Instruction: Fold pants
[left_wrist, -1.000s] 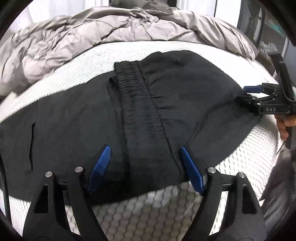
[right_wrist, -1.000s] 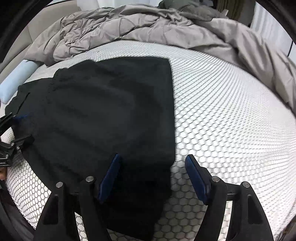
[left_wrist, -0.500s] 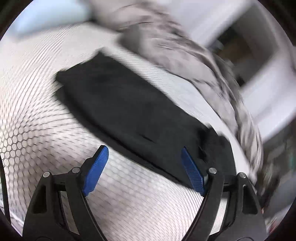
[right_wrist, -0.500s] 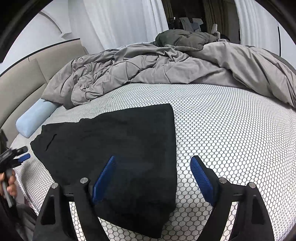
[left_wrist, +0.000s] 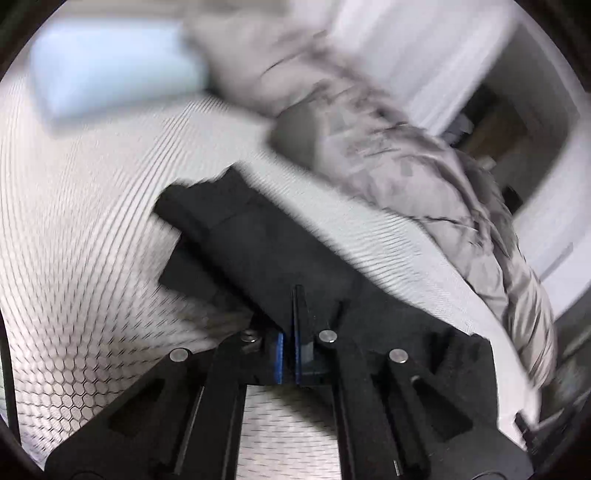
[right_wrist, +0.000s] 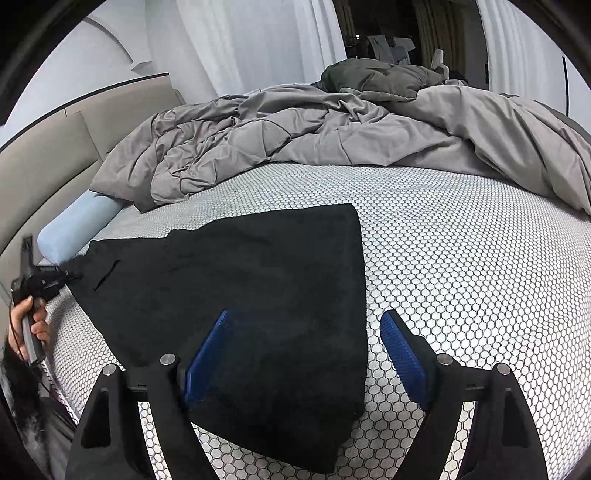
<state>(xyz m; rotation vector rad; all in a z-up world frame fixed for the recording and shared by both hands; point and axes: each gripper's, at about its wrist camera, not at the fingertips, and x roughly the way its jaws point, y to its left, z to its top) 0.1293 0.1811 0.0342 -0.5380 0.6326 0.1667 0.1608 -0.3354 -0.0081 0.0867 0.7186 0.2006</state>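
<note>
No legible text, label, brand, number or sign in either wrist view. Left wrist view is motion-blurred throughout. In the right wrist view, the far-off left gripper (right_wrist: 70, 275) is too small to show any marking.

A bedroom in a home: wide bed (right_wrist: 461, 266) under honeycomb-patterned sheet, rumpled grey duvet (right_wrist: 295, 136), pale blue bolster (right_wrist: 74, 229), padded beige headboard (right_wrist: 55, 158), white curtains (right_wrist: 258, 40) behind.

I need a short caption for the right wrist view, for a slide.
Open right gripper above folded black pants on the honeycomb mattress; left gripper at their far corner.
</note>
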